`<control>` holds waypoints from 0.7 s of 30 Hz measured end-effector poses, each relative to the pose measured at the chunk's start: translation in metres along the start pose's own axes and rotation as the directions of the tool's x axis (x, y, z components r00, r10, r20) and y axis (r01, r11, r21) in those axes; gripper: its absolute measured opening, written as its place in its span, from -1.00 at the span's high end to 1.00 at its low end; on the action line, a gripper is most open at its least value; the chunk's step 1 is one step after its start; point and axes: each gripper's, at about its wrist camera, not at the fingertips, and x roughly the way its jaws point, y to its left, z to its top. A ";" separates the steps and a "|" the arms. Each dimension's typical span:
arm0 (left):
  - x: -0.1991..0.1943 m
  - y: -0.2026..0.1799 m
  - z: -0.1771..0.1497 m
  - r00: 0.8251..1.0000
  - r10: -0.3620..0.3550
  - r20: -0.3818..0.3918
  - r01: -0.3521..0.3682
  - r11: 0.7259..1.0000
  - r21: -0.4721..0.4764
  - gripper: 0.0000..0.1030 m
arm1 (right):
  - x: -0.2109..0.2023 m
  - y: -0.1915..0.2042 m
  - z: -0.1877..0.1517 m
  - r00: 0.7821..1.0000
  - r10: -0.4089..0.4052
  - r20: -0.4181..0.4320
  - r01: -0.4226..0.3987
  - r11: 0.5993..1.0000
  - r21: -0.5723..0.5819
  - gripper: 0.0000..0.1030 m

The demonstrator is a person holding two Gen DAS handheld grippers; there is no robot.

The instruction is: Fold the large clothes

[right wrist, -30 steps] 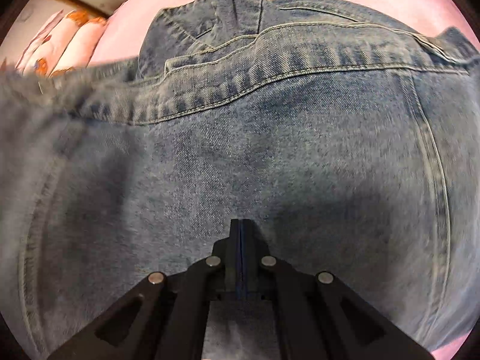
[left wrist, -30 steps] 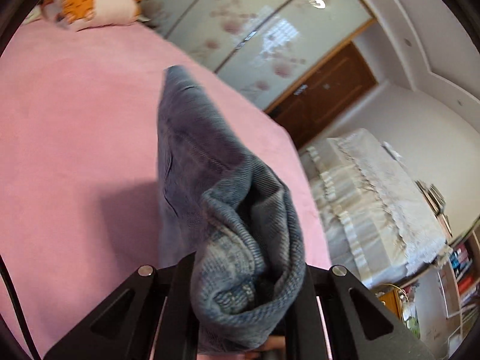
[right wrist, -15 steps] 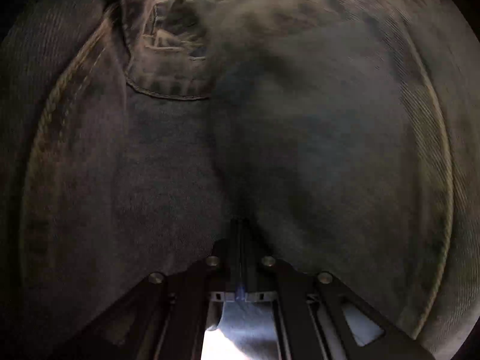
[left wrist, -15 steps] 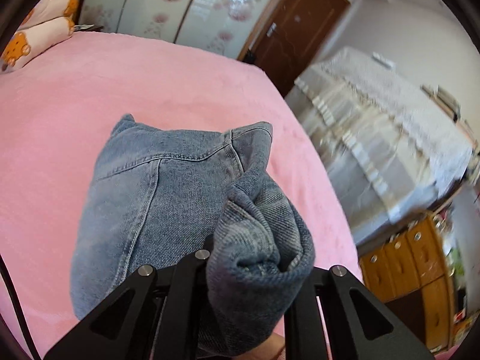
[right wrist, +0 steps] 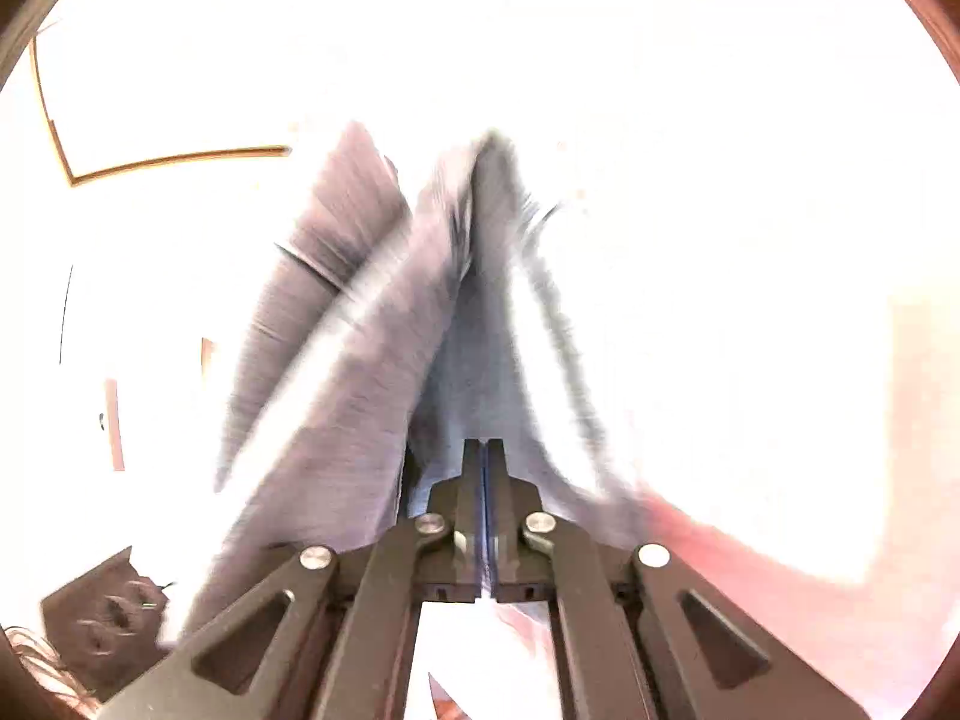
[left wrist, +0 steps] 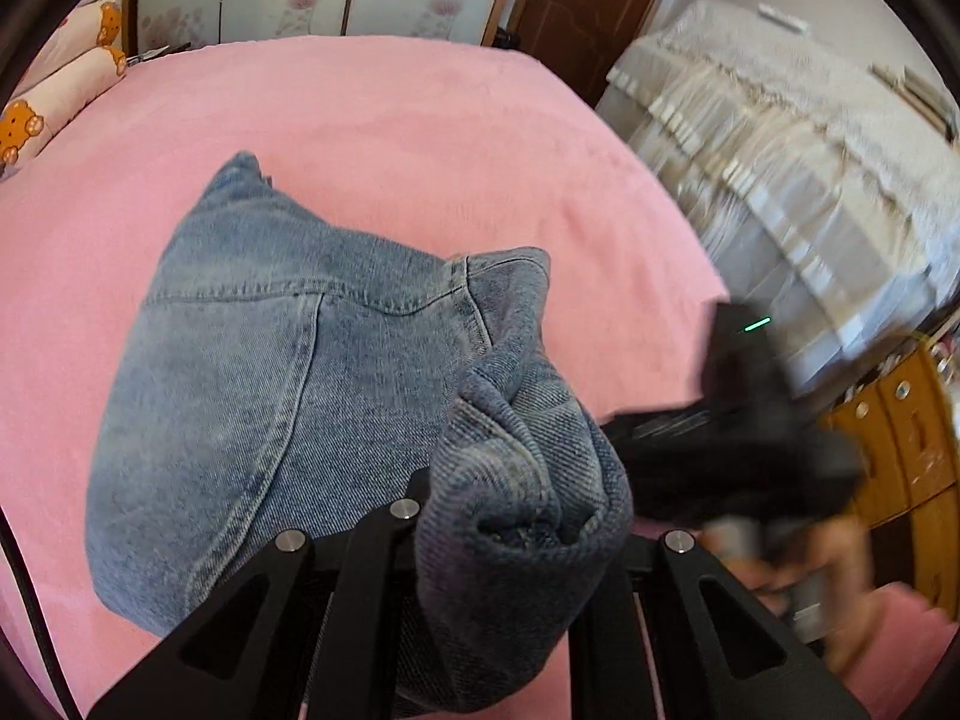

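your left tongs (left wrist: pixel 510 546) still pinch a bunched fold of the jeans (left wrist: pixel 270 384), now dropped onto the bed (left wrist: pixel 390 120) toward 10 o'clock, while your right tongs (right wrist: pixel 485 462), closed, swing clear, so the fold is landing.

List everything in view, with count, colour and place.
blue denim jeans: one, faded blue, lying folded on the bed, bunched end in the left claw
pink plush bedspread: one, pink, under the jeans
bear-print pillows: two, cream and orange, far left
lace-covered furniture: one, cream, right of the bed
brown wooden door: one, far wall
left claw: black, shut on the jeans
right claw: black, shut on a fold of the jeans
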 end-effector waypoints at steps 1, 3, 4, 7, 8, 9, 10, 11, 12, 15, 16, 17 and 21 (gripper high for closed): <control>0.006 -0.002 -0.004 1.000 0.013 -0.008 -0.013 1.000 0.004 0.81 | -0.017 -0.006 0.002 1.000 -0.018 0.024 0.018 1.000 0.007 1.00; 0.016 -0.004 -0.013 0.999 0.033 -0.025 -0.034 0.999 -0.014 0.81 | -0.039 -0.014 0.004 0.997 -0.058 0.055 0.057 0.998 0.016 1.00; 0.019 -0.005 -0.015 0.999 0.039 -0.025 -0.039 0.999 -0.018 0.81 | -0.051 -0.019 0.006 0.994 -0.084 0.075 0.082 0.996 0.022 1.00; 0.031 -0.013 -0.026 0.995 0.098 -0.019 -0.098 0.995 -0.003 0.81 | -0.077 -0.030 0.011 0.987 -0.110 0.113 0.105 0.993 0.048 1.00; 0.034 -0.016 -0.031 0.992 0.128 -0.013 -0.128 0.992 0.005 0.81 | -0.084 -0.033 0.015 0.986 -0.112 0.120 0.106 0.993 0.058 1.00; 0.037 -0.019 -0.036 0.989 0.150 -0.002 -0.150 0.989 0.006 0.81 | -0.087 -0.035 0.018 0.986 -0.112 0.125 0.104 0.992 0.064 1.00; 0.042 -0.024 -0.044 0.982 0.190 0.011 -0.190 0.982 0.017 0.79 | -0.079 -0.032 0.005 0.985 -0.112 0.132 0.103 0.992 0.069 1.00; 0.046 -0.028 -0.050 0.977 0.214 0.012 -0.214 0.976 0.030 0.78 | -0.083 -0.031 0.004 0.984 -0.114 0.135 0.105 0.992 0.070 1.00; 0.051 -0.033 -0.055 0.970 0.243 0.011 -0.244 0.969 0.050 0.77 | -0.086 -0.030 0.006 0.983 -0.125 0.135 0.117 0.991 0.066 1.00; 0.063 -0.046 -0.073 0.947 0.319 0.030 -0.320 0.936 0.145 0.74 | -0.072 -0.017 -0.008 0.978 -0.155 0.136 0.151 0.988 0.041 1.00; 0.065 -0.046 -0.076 0.946 0.324 0.027 -0.324 0.932 0.165 0.72 | -0.061 -0.011 -0.011 0.977 -0.162 0.137 0.158 0.987 0.033 1.00; 0.067 -0.046 -0.078 0.946 0.323 0.018 -0.321 0.929 0.186 0.70 | -0.060 -0.006 -0.012 0.977 -0.166 0.134 0.164 0.986 0.022 1.00; 0.062 -0.043 -0.075 0.965 0.259 -0.045 -0.244 0.947 0.209 0.37 | -0.058 0.013 -0.016 0.976 -0.180 0.125 0.183 0.983 -0.015 1.00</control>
